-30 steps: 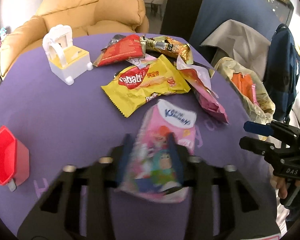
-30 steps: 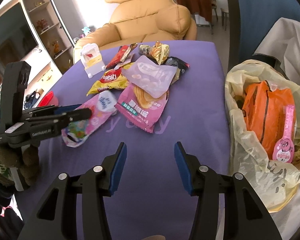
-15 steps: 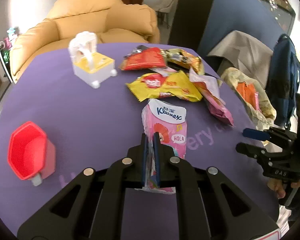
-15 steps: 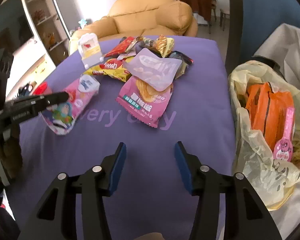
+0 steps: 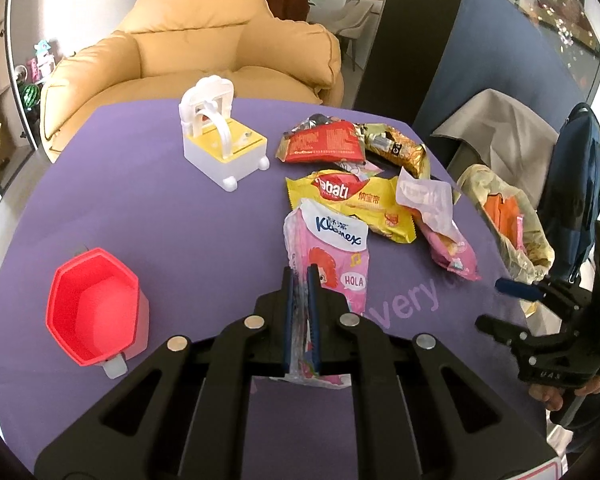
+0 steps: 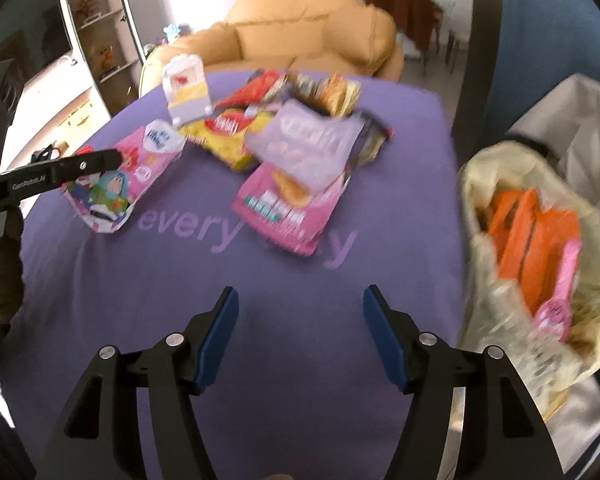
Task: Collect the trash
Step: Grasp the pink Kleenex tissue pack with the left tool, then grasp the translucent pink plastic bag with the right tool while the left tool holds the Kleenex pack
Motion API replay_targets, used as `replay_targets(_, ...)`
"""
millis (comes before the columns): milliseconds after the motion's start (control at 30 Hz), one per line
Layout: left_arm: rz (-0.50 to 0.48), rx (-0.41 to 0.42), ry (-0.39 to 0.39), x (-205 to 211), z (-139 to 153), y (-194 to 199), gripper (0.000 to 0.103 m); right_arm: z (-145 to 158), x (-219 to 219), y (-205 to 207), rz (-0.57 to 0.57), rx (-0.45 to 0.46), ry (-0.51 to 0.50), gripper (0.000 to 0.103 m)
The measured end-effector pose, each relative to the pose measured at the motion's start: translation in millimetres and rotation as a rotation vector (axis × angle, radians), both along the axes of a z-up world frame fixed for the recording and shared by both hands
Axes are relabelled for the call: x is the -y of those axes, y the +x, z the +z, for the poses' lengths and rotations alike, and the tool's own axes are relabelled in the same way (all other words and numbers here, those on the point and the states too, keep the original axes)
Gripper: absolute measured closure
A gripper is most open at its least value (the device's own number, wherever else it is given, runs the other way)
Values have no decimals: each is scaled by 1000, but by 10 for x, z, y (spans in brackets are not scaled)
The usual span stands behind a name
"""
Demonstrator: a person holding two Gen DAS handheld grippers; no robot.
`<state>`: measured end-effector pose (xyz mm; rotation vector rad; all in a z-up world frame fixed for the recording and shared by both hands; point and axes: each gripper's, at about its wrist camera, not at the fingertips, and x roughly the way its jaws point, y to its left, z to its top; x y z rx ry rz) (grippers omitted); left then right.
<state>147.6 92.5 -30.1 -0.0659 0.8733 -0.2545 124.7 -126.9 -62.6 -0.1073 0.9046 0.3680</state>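
Observation:
My left gripper (image 5: 301, 276) is shut on the near edge of a pink Kleenex tissue pack (image 5: 334, 252) and holds it just above the purple table (image 5: 180, 232). The pack also shows in the right wrist view (image 6: 120, 184), pinched by the left gripper (image 6: 100, 162). My right gripper (image 6: 300, 308) is open and empty over the table's near right part; it also shows in the left wrist view (image 5: 512, 300). A yellowish trash bag (image 6: 500, 184) with orange wrappers (image 6: 536, 240) hangs open at the table's right edge. More wrappers lie ahead: yellow (image 5: 360, 200), red (image 5: 324, 144), pink (image 6: 288, 208), pale lilac (image 6: 304, 148).
A red cup (image 5: 92, 308) stands at the near left of the table. A white and yellow toy box (image 5: 220, 144) stands at the far left. A tan armchair (image 5: 204, 48) is behind the table. A dark blue jacket (image 5: 580, 184) hangs at the right.
My left gripper closed on the tissue pack and lifted its near edge, drawing it back. My right gripper stayed open and moved forward over the table.

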Motion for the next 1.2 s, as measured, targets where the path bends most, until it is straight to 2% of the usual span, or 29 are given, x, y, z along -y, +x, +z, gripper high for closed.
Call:
replay_targets(133,19,16,5,-18,36,-35,96,182,93,24,8,98,16,42)
replay_targets(300,37,27,-3,-6,45,-53,97,215,169,248,2,44,64,42)
replay_targets(433,55,34,6,4,50,-77,96,264,173,375,-7,48,94,42)
replay_targets(633,92,54,43,-27,72,-99,96,302,-85,682,72,77,16,42)
replay_targets(767,107,67,61,-69,67,-125,96,268,-181,1013,32,75,-12,42)
replay_targets(800,108,67,59,-80,64,-129,96,262,-173,1122,5,70,5,44)
replay_targets(867,112,63,50,-112,50,-128,96,232,-143,1274,-23,35,49,64)
replay_targets(900,114,61,47,-123,43,-125,96,183,-126,1381,-33,-16,79,74)
replay_targets(1000,117,54,31,-154,17,-118,96,93,-127,1443,-48,-68,92,76)
replay_targets(1200,119,49,-3,-211,-13,-115,96,10,-286,951,18,-71,46,76)
